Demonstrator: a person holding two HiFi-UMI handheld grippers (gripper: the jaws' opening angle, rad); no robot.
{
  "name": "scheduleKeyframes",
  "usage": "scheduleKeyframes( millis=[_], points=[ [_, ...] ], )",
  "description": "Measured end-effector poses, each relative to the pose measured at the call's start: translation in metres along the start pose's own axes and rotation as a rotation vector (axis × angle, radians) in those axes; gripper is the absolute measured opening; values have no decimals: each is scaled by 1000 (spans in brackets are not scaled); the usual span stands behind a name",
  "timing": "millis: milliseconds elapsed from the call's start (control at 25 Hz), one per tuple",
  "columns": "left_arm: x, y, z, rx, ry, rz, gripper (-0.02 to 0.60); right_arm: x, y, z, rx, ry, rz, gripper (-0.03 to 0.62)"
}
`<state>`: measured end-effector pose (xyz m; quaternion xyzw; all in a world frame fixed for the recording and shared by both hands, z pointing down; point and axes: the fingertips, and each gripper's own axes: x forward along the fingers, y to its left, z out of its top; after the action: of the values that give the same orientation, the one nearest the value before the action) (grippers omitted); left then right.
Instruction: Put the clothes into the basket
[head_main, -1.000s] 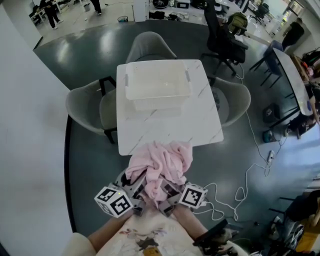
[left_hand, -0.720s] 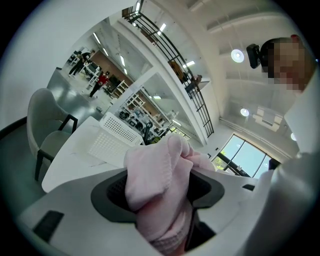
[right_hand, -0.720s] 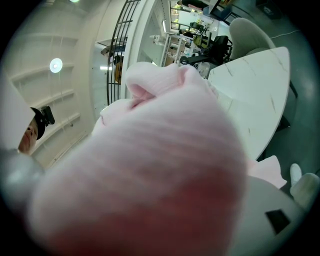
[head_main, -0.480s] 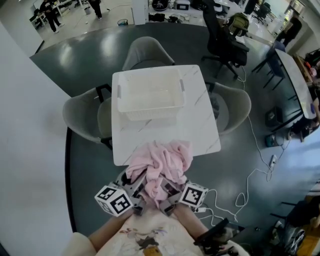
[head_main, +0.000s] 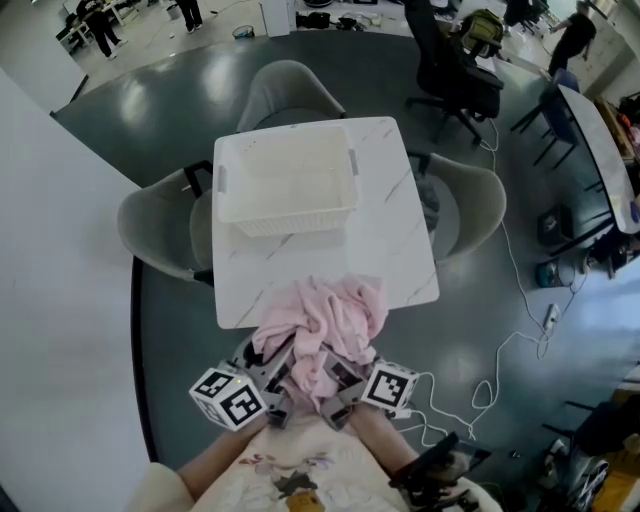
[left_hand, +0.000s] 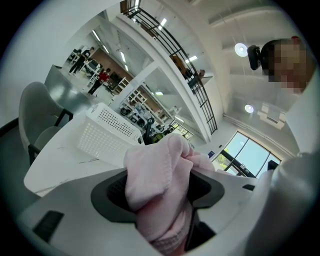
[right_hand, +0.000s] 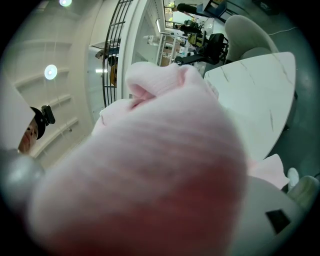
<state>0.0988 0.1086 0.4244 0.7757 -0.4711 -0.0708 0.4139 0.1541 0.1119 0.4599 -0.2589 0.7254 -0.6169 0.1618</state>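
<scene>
Well, pink clothes (head_main: 325, 315): you hold them in one soft bunch at the near edge of the table (head_main: 395, 235). The top of the bunch lies over that edge, and the rest hangs down off the table toward you.
Left gripper (left_hand: 160, 196): its jaws stand quite wide, but they are full. The two dark pads (left_hand: 107, 197) press on a thick fold of the pink clothes from both sides.
Right gripper (head_main: 343, 385): it sits just off the near edge of the table, close beside the left gripper. Its jaws stand wide too, and a fat bunch of the pink clothes is stuffed in them. In its own view the cloth fills almost everything and covers the jaws.
Basket (head_main: 288, 212): it is white, with little holes in its walls. It stands on the far half of the table, well apart from the pink clothes. The pink clothes are not in it yet.
Chairs (head_main: 150, 215): three pale ones stand around the table, at its left side, its right side and its far end.
Cable (head_main: 500, 365): a white one loops on the dark floor, off the table's near right corner.
</scene>
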Motion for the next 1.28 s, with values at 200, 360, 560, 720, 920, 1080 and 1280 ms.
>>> scheduleKeyframes(
  millis=[200,360,560,720,920,1080,1280],
  points=[
    [4,-1,0,-4,-12,16,289,0,-1,5,8,8,9,393],
    [3,-3,0,4,-10,14,290,-2,0,4,1,12,18,393],
    [-2,5,8,-12,-24,40,290,11,2,0,18,33,17,393],
    [-1,5,15,-19,-29,14,290,15,7,4,-9,31,4,393],
    [4,10,24,-17,-29,-2,290,24,9,9,-26,20,4,393],
    [6,18,35,-32,-27,-2,289,37,12,13,-28,20,-8,393],
    [15,28,50,-43,-18,-19,290,54,11,21,-26,7,-33,391]
  ],
)
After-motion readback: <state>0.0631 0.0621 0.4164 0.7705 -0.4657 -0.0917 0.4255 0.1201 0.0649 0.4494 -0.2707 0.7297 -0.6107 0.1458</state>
